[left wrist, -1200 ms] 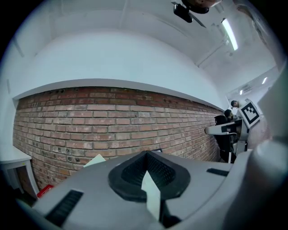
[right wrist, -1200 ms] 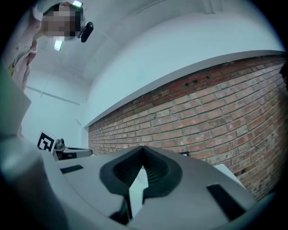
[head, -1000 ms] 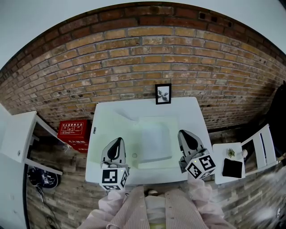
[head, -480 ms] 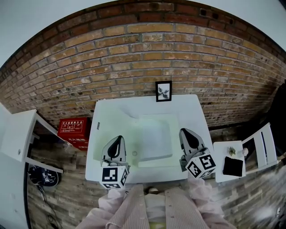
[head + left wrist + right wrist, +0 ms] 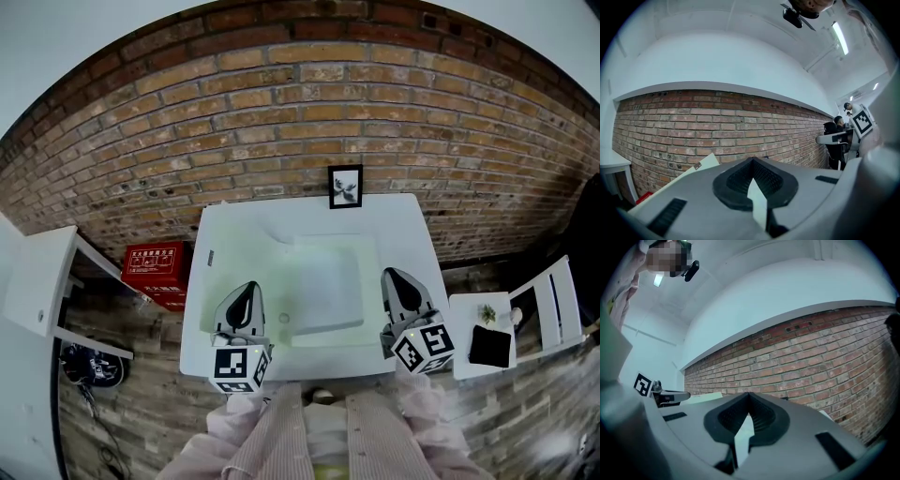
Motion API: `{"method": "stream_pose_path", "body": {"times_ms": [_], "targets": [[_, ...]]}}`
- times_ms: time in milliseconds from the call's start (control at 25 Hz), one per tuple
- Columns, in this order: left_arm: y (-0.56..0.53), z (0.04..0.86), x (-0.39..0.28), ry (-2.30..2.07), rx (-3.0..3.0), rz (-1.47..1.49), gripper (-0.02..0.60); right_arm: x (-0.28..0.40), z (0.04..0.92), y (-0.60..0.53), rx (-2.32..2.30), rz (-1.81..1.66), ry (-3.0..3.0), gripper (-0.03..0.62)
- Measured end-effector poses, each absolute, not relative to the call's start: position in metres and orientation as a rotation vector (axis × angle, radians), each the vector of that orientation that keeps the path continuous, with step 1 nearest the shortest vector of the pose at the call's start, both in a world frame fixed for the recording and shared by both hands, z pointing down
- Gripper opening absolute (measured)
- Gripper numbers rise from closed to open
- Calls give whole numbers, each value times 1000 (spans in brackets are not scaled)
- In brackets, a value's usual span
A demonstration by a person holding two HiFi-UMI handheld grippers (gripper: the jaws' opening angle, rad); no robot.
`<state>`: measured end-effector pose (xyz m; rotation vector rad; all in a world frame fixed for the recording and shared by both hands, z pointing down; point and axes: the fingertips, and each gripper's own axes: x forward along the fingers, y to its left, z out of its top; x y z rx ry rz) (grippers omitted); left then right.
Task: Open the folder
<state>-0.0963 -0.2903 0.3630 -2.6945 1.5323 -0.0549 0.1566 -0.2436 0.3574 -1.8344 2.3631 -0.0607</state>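
Note:
A pale, whitish-green folder (image 5: 325, 286) lies flat in the middle of the white table (image 5: 230, 244). My left gripper (image 5: 249, 291) hovers over the table just left of the folder's near corner, with its jaws shut on nothing. My right gripper (image 5: 390, 276) hangs just right of the folder, also shut and empty. Both point level toward the brick wall. In the left gripper view the left gripper (image 5: 751, 162) has its tips met, and in the right gripper view the right gripper (image 5: 749, 396) does too. Neither gripper touches the folder.
A small framed picture (image 5: 345, 187) stands at the table's far edge against the brick wall (image 5: 300, 112). A small round thing (image 5: 283, 319) lies beside the folder's left side. A red box (image 5: 157, 272) sits on the floor at left, and a white side table (image 5: 467, 323) stands at right.
Only the head view has shifted slightly. Both grippers stay shut in about the same places beside the folder.

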Motion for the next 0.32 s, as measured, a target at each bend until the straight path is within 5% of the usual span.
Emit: {"method": "stream_pose_path", "body": {"times_ms": [320], "targets": [[-290,367,-96,1531,-2704,-59,-6,162,362,-242,-1868,-63,2346,3]]}}
